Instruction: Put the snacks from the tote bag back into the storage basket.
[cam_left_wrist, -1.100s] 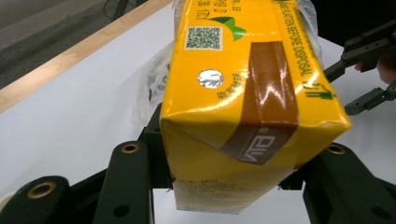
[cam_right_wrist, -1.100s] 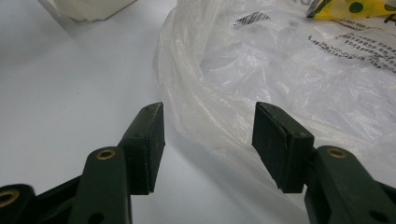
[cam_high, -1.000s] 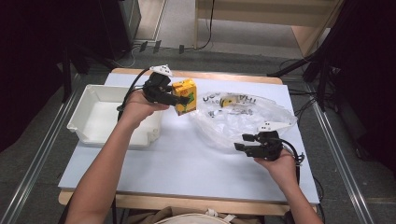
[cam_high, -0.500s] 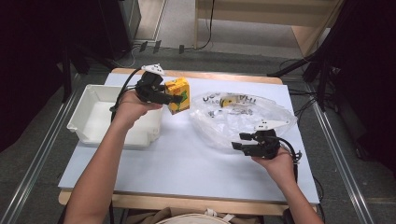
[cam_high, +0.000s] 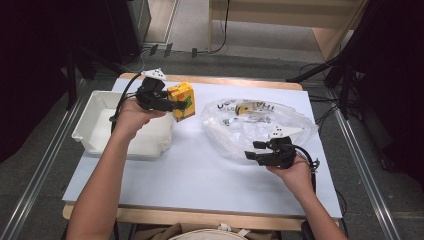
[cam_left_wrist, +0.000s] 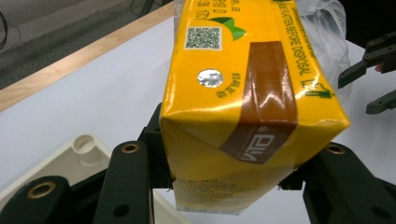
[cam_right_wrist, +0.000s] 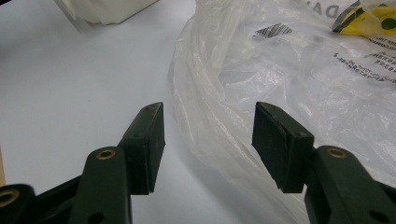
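Note:
A yellow drink carton (cam_high: 182, 101) with a brown tape strip hangs above the table's far left, and my left gripper (cam_high: 175, 105) is shut on it. In the left gripper view the carton (cam_left_wrist: 243, 93) stands between both jaws, just beyond the corner of the white tray (cam_left_wrist: 70, 158). A crumpled clear plastic bag (cam_high: 260, 125) lies at the right, with a yellow item (cam_high: 245, 108) inside it. My right gripper (cam_high: 252, 151) hovers open at the bag's near edge. In the right gripper view the bag's rim (cam_right_wrist: 219, 93) lies under the gap of my right gripper (cam_right_wrist: 208, 140), untouched by the pads.
An empty white tray (cam_high: 95, 135) sits at the table's left, with my left forearm crossing its near right corner. White table surface (cam_high: 200, 175) lies between the tray and the bag. The wooden far edge (cam_high: 225, 81) borders the floor and its cables.
My left hand has carried the carton leftward, away from the bag and toward the tray. The right gripper and the bag have stayed where they were.

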